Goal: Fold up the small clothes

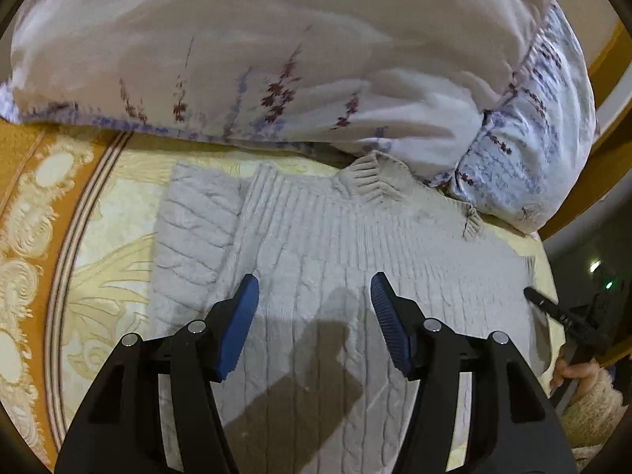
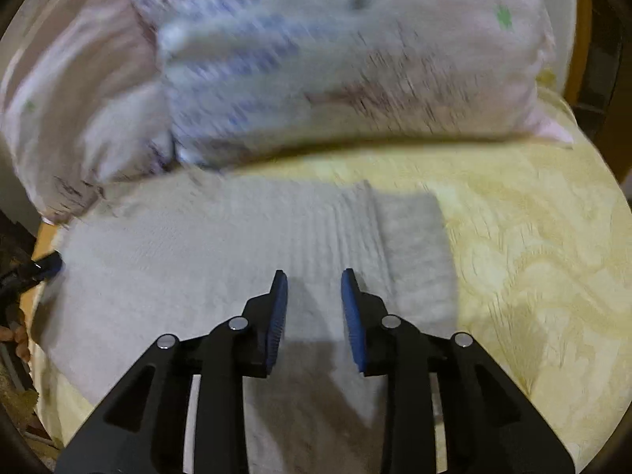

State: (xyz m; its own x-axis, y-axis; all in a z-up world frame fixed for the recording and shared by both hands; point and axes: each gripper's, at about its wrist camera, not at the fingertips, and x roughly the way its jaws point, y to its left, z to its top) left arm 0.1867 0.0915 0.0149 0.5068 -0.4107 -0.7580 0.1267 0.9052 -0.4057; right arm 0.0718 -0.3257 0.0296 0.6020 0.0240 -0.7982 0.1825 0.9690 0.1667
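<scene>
A grey cable-knit sweater [image 1: 324, 237] lies flat on the yellow bedspread [image 1: 106, 276], its ribbed collar [image 1: 369, 181] toward the pillows and its left sleeve [image 1: 193, 237] folded in over the body. My left gripper [image 1: 314, 296] hovers open and empty over the sweater's middle. In the right wrist view, which is blurred, the sweater [image 2: 197, 256] fills the centre, with a folded part [image 2: 414, 249] at its right edge. My right gripper [image 2: 314, 292] is open and empty above it. The right gripper's tip also shows at the right of the left wrist view [image 1: 553, 308].
Floral white pillows [image 1: 316, 59] lie along the far side, touching the collar; they also show in the right wrist view [image 2: 316, 59]. An orange patterned border [image 1: 35, 197] runs along the bedspread's left. The bed edge and a dark room lie to the right [image 1: 592, 268].
</scene>
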